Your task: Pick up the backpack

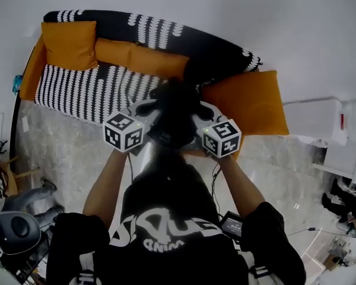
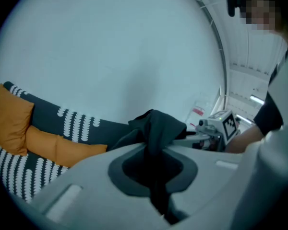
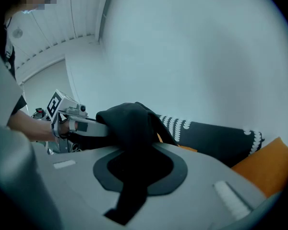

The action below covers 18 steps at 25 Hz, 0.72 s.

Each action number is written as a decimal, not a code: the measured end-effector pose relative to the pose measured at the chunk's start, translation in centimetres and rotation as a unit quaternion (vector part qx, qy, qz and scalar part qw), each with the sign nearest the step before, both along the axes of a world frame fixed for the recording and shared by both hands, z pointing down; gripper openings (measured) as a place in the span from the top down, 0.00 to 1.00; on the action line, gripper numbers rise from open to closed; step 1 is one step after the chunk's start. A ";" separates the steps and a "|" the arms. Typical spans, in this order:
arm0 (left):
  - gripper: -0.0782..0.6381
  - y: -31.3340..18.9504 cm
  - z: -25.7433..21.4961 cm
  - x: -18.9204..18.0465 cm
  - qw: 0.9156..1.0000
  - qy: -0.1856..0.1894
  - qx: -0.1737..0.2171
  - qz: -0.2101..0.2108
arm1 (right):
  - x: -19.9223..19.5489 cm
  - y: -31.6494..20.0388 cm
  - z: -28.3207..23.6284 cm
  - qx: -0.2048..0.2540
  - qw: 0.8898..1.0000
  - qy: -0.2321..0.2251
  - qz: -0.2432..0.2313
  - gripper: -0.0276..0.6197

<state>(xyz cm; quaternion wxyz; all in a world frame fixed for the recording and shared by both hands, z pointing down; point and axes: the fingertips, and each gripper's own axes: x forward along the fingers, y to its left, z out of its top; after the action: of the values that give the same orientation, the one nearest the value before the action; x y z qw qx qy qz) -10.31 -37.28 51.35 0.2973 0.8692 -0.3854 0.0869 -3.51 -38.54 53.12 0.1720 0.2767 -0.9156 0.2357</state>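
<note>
The black backpack point(image 1: 175, 113) hangs in the air between my two grippers, in front of the sofa. My left gripper point(image 1: 147, 113) holds it from the left and my right gripper point(image 1: 203, 116) from the right, their marker cubes close to each other. In the left gripper view, the left gripper point(image 2: 152, 163) is shut on a fold of the backpack's black fabric point(image 2: 156, 128). In the right gripper view, the right gripper point(image 3: 132, 169) is likewise shut on the backpack's black fabric point(image 3: 129, 123). The jaw tips are hidden under the cloth.
A black-and-white patterned sofa point(image 1: 77, 88) with orange cushions point(image 1: 69, 44) stands against the wall ahead; a large orange cushion point(image 1: 253, 103) lies at its right end. White furniture point(image 1: 320, 126) is at the right, and a grey and black device point(image 1: 13, 230) at the lower left.
</note>
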 end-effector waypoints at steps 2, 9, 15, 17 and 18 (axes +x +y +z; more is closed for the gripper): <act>0.87 1.2 -2.2 0.6 1.000 0.004 0.011 0.002 | 0.6 1.1 -2.3 0.006 1.000 -0.002 -0.001 0.89; 0.87 4.9 -9.5 3.7 0.998 0.013 0.064 0.025 | 3.7 4.9 -9.4 0.027 0.999 -0.033 0.009 0.89; 0.87 7.6 -14.6 5.1 0.993 0.015 0.109 0.030 | 5.1 8.0 -14.2 0.061 0.997 -0.054 0.000 0.89; 0.87 8.5 -15.3 5.2 0.993 0.024 0.118 0.021 | 5.2 8.8 -15.1 0.074 0.996 -0.054 -0.003 0.89; 0.87 8.9 -15.5 5.1 0.992 0.028 0.121 0.016 | 5.2 9.2 -15.4 0.080 0.995 -0.056 -0.003 0.88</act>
<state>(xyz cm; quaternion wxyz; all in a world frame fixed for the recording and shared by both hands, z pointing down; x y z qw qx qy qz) -5.24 -28.33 35.81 0.1993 0.9069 -0.3708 0.0198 1.65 -29.34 37.74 0.0982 0.2734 -0.9405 0.1763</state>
